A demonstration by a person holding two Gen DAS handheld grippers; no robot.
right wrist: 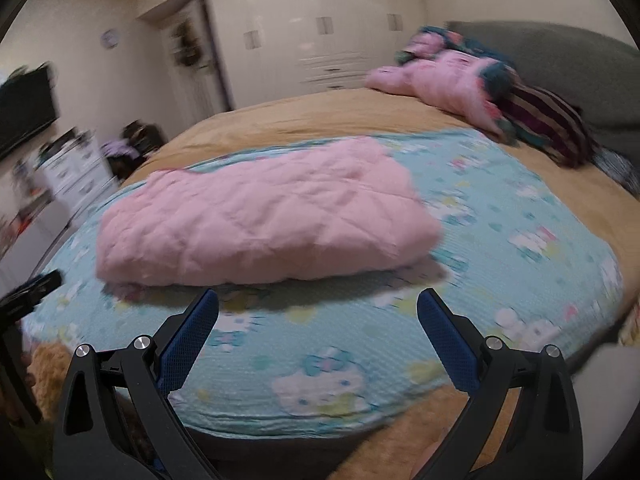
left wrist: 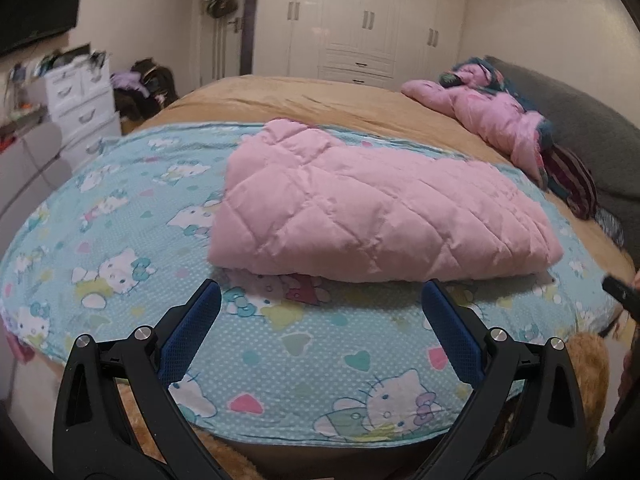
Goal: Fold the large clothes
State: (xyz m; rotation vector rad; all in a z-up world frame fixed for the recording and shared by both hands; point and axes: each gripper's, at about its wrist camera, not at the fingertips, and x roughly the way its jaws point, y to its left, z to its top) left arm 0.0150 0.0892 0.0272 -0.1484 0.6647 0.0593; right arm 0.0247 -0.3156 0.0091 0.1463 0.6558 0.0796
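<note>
Left gripper (left wrist: 320, 292): jaws spread wide, nothing between the blue pads (left wrist: 192, 332); it hangs over the near edge of the bed, just short of the garment.
Right gripper (right wrist: 318, 300): jaws likewise wide apart and empty, above the same near edge; its view is blurred.
Cartoon-cat sheet (left wrist: 120, 208): light blue, spread across the near half of the bed, reaching the near edge.
Pink quilted garment (left wrist: 360, 208): folded into a thick bundle lying on the sheet, its folded edge toward the grippers, about midway between the bed's left and right edges.
Tan bedcover (left wrist: 320, 96): bare beyond the sheet, up to the far edge.
Second pink garment (left wrist: 492, 116): crumpled at the far right corner of the bed, against the grey headboard (left wrist: 580, 120), beside striped cloth (left wrist: 572, 176).
White wardrobe (left wrist: 360, 20): against the far wall, past the bed.
</note>
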